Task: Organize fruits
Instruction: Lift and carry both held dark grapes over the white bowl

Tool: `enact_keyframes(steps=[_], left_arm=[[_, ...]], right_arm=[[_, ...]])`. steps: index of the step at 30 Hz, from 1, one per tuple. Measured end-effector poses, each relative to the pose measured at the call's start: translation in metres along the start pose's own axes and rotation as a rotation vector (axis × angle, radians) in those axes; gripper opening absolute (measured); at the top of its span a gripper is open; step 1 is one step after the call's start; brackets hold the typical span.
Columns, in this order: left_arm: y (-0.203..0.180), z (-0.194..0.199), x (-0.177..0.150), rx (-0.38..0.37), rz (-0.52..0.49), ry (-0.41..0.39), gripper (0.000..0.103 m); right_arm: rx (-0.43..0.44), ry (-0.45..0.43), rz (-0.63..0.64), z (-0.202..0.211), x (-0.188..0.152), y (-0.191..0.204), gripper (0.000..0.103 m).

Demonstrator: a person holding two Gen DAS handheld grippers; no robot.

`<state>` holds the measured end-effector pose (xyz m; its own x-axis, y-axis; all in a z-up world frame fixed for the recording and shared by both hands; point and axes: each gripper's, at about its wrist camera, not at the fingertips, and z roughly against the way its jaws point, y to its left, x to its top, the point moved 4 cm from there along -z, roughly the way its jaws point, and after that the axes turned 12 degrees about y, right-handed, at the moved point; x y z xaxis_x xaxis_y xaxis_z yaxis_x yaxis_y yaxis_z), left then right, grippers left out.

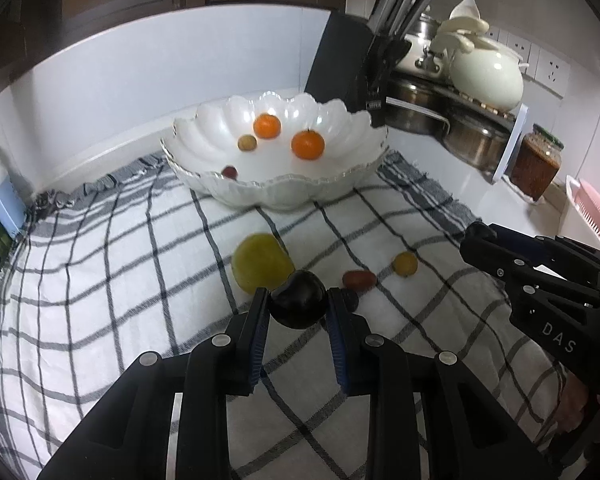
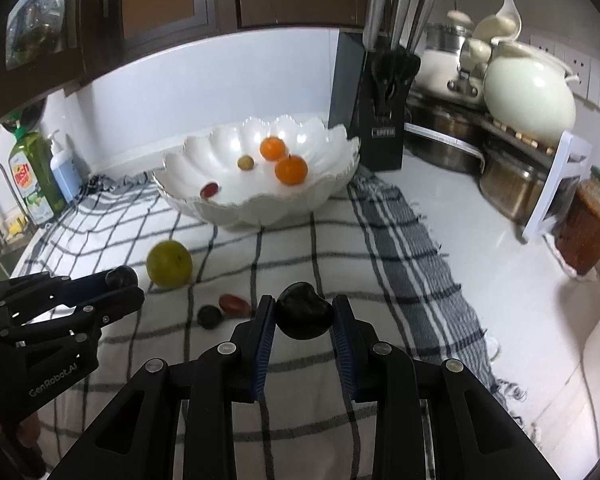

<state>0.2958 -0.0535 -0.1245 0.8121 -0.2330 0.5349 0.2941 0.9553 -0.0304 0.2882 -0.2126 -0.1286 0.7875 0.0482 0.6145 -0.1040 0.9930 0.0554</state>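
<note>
My left gripper is shut on a dark plum, lifted above the checked cloth. My right gripper is likewise shut on a second dark plum. Each gripper shows in the other's view: the right gripper at the right edge, the left gripper at the left with its plum at the tips. Behind them the white scalloped bowl holds two oranges, a small yellowish fruit and a red one. A green fruit, a red fruit, a small yellow fruit and a small dark fruit lie on the cloth.
A black knife block stands right of the bowl. Steel pots, a white lidded pot and a jar of red sauce fill the right corner. Soap bottles stand at the left by the wall.
</note>
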Motion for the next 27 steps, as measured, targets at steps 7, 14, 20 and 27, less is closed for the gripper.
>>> enact_keyframes(steps=[7,14,20,27], left_arm=[[0.005,0.025,0.011,0.02,-0.021,-0.086,0.029],[0.012,0.049,0.024,0.04,-0.035,-0.163,0.029],[0.017,0.065,0.039,0.038,-0.028,-0.206,0.029],[0.024,0.079,0.058,0.063,-0.023,-0.258,0.029]], right_arm=[[-0.027,-0.085,0.016,0.024,0.013,0.007,0.03],[-0.043,-0.162,0.038,0.044,0.029,0.014,0.03],[0.001,-0.2,0.031,0.054,0.042,0.019,0.03],[0.016,-0.235,0.047,0.058,0.063,0.025,0.03]])
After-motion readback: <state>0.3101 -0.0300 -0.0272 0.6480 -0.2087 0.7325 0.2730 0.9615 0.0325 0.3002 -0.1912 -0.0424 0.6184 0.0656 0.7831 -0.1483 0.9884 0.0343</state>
